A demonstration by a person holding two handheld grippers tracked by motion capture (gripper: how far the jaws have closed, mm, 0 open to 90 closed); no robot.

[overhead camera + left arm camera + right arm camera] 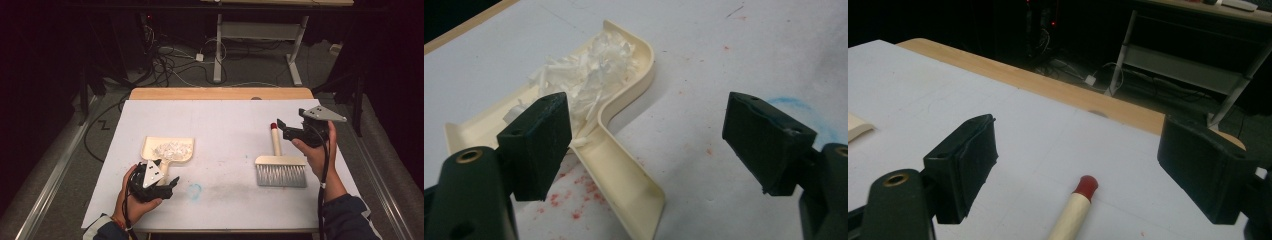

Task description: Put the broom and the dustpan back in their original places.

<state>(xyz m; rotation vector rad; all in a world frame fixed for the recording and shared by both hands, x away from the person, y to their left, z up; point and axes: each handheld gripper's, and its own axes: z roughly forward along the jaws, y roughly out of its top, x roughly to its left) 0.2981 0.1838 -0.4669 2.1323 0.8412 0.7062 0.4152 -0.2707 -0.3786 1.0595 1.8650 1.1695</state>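
Both tools are sitting released, nothing between the jaws.

Landmark: dustpan point(168, 149), cream plastic, lying flat on the white tabletop point(225, 115), loaded with a heap of white shreds point(173, 148).

- Left tool point(170, 184) is hovering just at the near end of the dustpan, jaws spread. In the left gripper view the dustpan handle point(621, 175) is running up between the jaws, closer to the left one, and no pad is touching it.
- Brush point(280, 162) is lying flat well to the right of the dustpan, bristles toward the person, red-tipped handle point(1075, 207) pointing away.
- Right tool point(280, 126) is hanging just above the brush handle's far end, jaws wide, clear of the wood.

Handling call:
- Dustpan is looking light, stiff, smooth-walled, so probably slippery. I'd be pinching the handle across its channel walls and keeping it level; the shreds are loose and near weightless, so any tilt or jerk is likely spilling them.
- Brush is looking light with a rigid round handle. I'd be gripping mid-handle rather than the red tip, otherwise the head is likely swinging.
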